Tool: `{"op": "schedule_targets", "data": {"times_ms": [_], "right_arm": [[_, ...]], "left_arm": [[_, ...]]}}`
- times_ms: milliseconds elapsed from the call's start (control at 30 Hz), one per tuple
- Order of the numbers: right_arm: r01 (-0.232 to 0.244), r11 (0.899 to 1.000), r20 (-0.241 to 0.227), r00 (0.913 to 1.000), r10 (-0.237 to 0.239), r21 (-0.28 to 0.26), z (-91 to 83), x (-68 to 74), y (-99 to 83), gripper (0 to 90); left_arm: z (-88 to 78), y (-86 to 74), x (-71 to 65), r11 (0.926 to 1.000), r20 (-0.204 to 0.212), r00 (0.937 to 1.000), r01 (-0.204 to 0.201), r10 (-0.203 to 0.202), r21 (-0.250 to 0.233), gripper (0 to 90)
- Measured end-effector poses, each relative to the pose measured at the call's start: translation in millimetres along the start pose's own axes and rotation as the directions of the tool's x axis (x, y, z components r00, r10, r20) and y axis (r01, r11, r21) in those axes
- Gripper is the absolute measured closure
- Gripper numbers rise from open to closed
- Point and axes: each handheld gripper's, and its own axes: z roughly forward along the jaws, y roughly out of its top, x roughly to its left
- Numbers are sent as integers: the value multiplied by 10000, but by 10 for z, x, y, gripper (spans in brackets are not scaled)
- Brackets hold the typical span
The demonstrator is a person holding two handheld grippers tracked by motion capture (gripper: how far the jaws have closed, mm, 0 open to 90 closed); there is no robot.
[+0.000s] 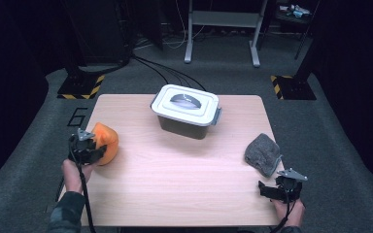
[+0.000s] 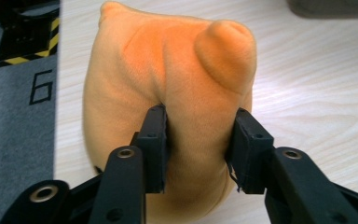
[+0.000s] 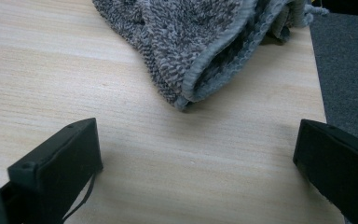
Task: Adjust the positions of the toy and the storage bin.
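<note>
- Orange plush toy: found at the left edge of the table, well apart from the other items. In the left gripper view its long axis is seen to run away from the camera, with a rounded nub at the far upper end.
- Left gripper: placed directly at the near end of the toy, pointing along its length. Its jaws are set on either side of a fold of the soft body, and the plush is visibly pinched between them, so the toy is judged to be grasped, though loosely.
- Right gripper: held at the right front corner of the table. Its jaws are spread wide with nothing but bare wood between them.
- Grey knitted cloth: laid crumpled just ahead of the right gripper, not touched by it; its hemmed edge is turned toward the jaws.
- Lidded grey box: set at the back centre of the table, lid closed, handle folded flat.
- Governing relation: the toy lies straight ahead of and between the left jaws, with the left hand by far the nearer; any lift would be taken along that axis.
</note>
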Motion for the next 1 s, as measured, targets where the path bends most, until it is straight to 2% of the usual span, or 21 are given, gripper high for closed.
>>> {"op": "schedule_targets", "data": {"times_ms": [100, 300, 367, 433, 567, 800, 900, 967, 1000], "right_arm": [[0, 10000, -3, 10000, 0, 1, 0, 0, 0, 0], [4, 10000, -2, 10000, -4, 5, 0, 0, 0, 0], [4, 10000, -1, 10000, -4, 2, -1, 0, 0, 0], [24, 10000, -19, 10000, -24, 4, -2, -3, -1, 0], [55, 10000, -51, 10000, -55, 82, -6, -6, 6, 0], [242, 9995, -369, 9990, -234, 223, -34, -10, 7, 10], [130, 9997, -584, 9982, -118, 205, -89, -12, 24, 13], [251, 9996, -753, 9969, -240, 139, -154, -14, 53, 25], [167, 9998, -788, 9968, -155, 143, -181, -1, 70, 23]], "left_arm": [[76, 56, -95, 9995, 50, 9995, -314, 314, 99, 547], [221, 143, -265, 9993, 355, 9988, -319, 326, -200, 464], [246, 165, -300, 9991, 613, 9976, -293, 312, -320, 377], [256, 190, -336, 9984, 536, 9978, -369, 392, -431, 335], [252, 218, -341, 9986, 556, 9980, -282, 307, -445, 250], [240, 222, -352, 9987, 644, 9977, -191, 222, -479, 169], [240, 224, -355, 9991, 783, 9969, -24, 57, -415, 139], [224, 224, -354, 9989, 755, 9971, -22, 57, -465, 118], [208, 220, -345, 9988, 895, 9960, 91, -48, -479, 115]]}}
